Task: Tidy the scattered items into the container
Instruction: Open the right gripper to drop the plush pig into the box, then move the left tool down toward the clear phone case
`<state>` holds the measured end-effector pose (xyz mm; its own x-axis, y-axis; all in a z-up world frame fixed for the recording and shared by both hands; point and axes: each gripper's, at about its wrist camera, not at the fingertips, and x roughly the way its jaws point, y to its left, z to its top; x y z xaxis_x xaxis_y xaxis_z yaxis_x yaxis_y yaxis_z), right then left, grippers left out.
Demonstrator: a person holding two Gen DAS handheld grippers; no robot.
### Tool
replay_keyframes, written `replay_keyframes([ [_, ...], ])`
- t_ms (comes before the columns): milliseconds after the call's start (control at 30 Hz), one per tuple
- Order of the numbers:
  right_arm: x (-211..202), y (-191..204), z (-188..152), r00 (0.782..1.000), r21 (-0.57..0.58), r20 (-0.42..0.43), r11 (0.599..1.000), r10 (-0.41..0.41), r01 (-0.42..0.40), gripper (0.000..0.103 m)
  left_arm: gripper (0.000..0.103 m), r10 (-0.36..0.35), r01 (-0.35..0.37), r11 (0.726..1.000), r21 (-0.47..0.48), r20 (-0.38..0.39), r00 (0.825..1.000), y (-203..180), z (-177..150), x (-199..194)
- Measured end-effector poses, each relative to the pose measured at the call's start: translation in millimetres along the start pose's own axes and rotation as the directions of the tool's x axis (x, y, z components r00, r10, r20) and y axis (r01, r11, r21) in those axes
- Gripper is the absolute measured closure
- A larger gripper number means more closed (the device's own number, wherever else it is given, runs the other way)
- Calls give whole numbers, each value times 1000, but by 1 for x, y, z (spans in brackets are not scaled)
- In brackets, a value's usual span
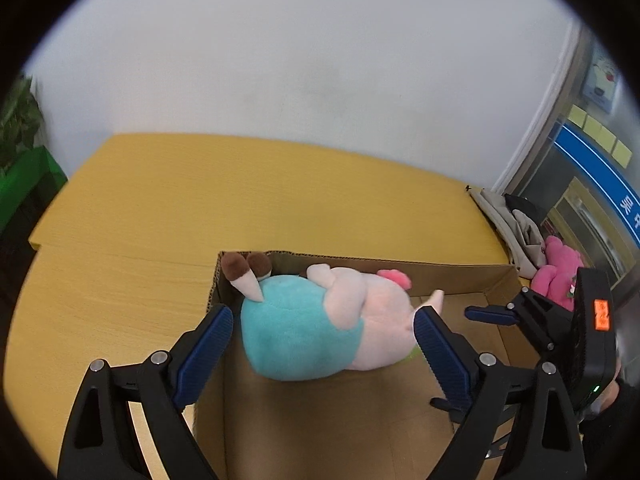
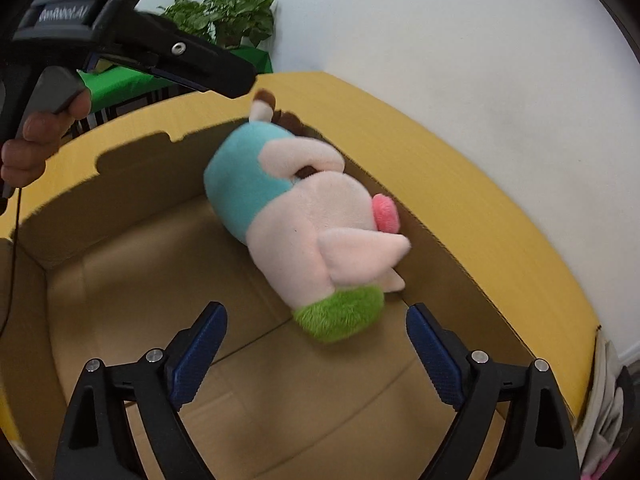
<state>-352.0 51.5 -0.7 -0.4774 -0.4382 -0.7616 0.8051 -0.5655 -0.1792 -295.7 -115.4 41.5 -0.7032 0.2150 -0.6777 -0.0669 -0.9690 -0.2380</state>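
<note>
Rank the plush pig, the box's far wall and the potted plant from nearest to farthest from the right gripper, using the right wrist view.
1. Plush pig, lying in the box just ahead of the right gripper.
2. Box's far wall, behind the pig.
3. Potted plant, beyond the table, upper left.

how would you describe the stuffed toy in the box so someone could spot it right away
On the yellow table stands an open cardboard box, and the stuffed toy lies on its side inside, against the far wall. It has a teal body, a pale pink head and a green tuft, unlike the all-pink plush lying outside the box.
</note>
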Motion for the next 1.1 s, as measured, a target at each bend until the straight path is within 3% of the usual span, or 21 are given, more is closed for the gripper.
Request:
replay_keyframes([
  [100,-39,4,2,999,43,38,999,-8,6,9,10,4,-6,999,40,51,999,-19,-5,-38],
  [133,-62,15,-18,999,58,44,998,-18,16,9,10,6,-9,998,56,71,997,-25,-8,-53],
  [267,-113,66,-38,994,157,97,987,-52,37,7,10,14,-31,994,108,156,988,-47,-32,-114],
  [333,-154,82,-42,989,179,124,982,-78,55,1,10,9,-34,991,132,186,982,-57,-46,-137],
  [400,-195,117,-62,981,200,145,975,-131,100,1,10,0,-31,990,140,213,977,-62,-66,-161],
  [567,-243,163,-102,961,324,166,932,-222,160,0,10,-31,9,994,107,202,979,-72,-128,-192],
  [667,-252,186,-126,957,381,138,906,-254,186,0,10,-14,-12,991,132,192,981,-84,-161,-201],
  [800,-255,207,-141,959,415,114,889,-260,192,1,10,-45,24,991,134,155,987,-97,-196,-208],
  [1100,-258,215,-167,960,489,100,853,-262,182,1,10,-86,76,992,100,100,991,-110,-239,-209],
])
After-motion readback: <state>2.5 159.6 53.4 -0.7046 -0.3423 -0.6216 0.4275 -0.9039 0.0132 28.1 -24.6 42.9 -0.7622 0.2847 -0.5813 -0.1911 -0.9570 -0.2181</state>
